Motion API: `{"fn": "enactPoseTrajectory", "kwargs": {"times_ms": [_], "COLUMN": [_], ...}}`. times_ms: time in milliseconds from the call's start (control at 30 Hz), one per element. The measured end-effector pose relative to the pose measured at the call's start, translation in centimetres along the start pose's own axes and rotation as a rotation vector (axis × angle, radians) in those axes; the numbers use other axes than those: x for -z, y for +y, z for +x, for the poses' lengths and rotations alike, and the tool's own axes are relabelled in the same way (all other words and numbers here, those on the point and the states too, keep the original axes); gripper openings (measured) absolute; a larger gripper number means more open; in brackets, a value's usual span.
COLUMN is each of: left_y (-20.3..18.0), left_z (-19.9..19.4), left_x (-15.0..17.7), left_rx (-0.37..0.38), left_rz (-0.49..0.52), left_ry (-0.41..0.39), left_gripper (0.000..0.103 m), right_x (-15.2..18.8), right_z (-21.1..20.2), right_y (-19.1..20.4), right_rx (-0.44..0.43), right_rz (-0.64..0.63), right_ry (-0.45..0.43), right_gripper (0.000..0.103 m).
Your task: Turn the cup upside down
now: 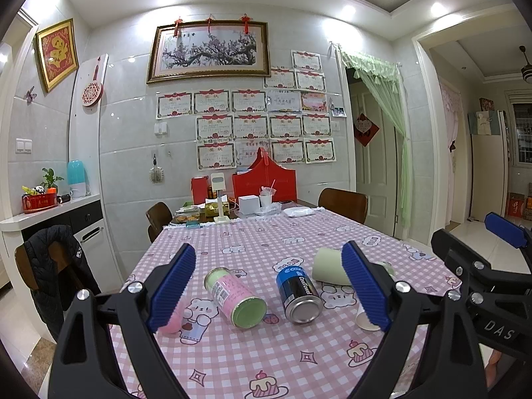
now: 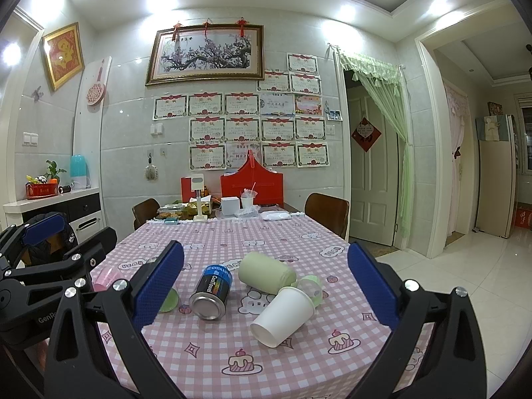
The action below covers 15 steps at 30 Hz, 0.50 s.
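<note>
White paper made up the cup point(image 2: 282, 316) that lay on its side on the pink checked table point(image 2: 212, 352), its open mouth turned toward you and its base resting against a small clear-lidded pot point(image 2: 311, 287) behind it. You held your right claw point(image 2: 266, 296) spread wide with nothing in it, one blue pad on each side of the cup but well clear of it, which looked like lining up for a grasp before turning the cup mouth-down. Your left claw point(image 1: 269, 286) was just as wide open and just as empty, and it faced a pink and green jar point(image 1: 234, 296) and a blue can point(image 1: 299, 296), both tipped over between its pads; from that side only the rim of the cup point(image 1: 365, 321) showed, under the right-hand pad. A pale green cup point(image 2: 266, 272) lay on its side just behind the can, close to the white one, so a closing pad could have nudged it. Since the white cup lay loose and round on the cloth, I judged it might roll if touched off centre. A pink cup point(image 2: 104, 279) sat farther left, partly hidden by the left claw.
</note>
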<state>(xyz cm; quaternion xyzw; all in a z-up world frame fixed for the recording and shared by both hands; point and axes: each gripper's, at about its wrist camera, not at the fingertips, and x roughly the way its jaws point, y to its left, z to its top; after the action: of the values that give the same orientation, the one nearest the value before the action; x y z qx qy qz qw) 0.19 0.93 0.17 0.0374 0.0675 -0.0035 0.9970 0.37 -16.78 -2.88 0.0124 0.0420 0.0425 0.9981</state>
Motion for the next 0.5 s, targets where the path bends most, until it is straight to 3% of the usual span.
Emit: {"fn": "enactPoseTrajectory", "kwargs": {"times_ms": [500], "left_y": [0.35], "left_z": [0.15], "left_x": [0.62], "left_rx": [-0.002], "left_rz": [0.000], "left_ry": [0.002], "left_gripper": [0.088], "right_x": [-0.03], "right_z": [-0.23], "right_y": [-0.18], "right_rx": [0.000], "right_rz": [-0.001], "right_ry": [0.002], "right_gripper": [0.095]}}
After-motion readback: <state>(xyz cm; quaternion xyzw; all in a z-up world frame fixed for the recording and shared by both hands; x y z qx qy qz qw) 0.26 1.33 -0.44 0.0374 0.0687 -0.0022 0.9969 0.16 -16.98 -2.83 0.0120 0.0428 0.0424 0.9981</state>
